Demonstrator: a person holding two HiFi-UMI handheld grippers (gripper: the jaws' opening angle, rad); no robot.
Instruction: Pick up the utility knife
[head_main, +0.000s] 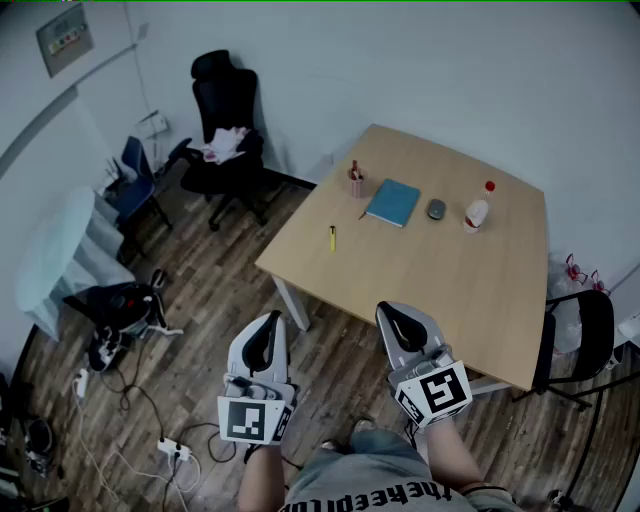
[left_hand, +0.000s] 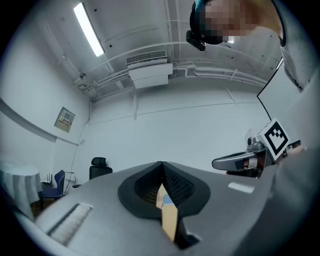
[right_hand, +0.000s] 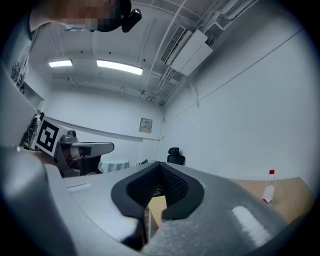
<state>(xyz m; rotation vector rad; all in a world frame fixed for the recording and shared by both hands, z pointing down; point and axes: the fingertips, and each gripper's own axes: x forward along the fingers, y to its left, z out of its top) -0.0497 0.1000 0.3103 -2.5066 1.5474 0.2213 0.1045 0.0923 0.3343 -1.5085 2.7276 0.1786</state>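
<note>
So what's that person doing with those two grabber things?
A person stands a little way back from the wooden table, holding the left gripper and the right gripper out in front. Both have their jaws shut and hold nothing. The yellow utility knife lies untouched on the table, near a blue notebook. Nothing has been picked up yet.

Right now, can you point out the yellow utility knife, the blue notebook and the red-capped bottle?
yellow utility knife (head_main: 332, 238), head view, middle of its body.
blue notebook (head_main: 393, 202), head view, centre of its cover.
red-capped bottle (head_main: 476, 214), head view, its white body.
</note>
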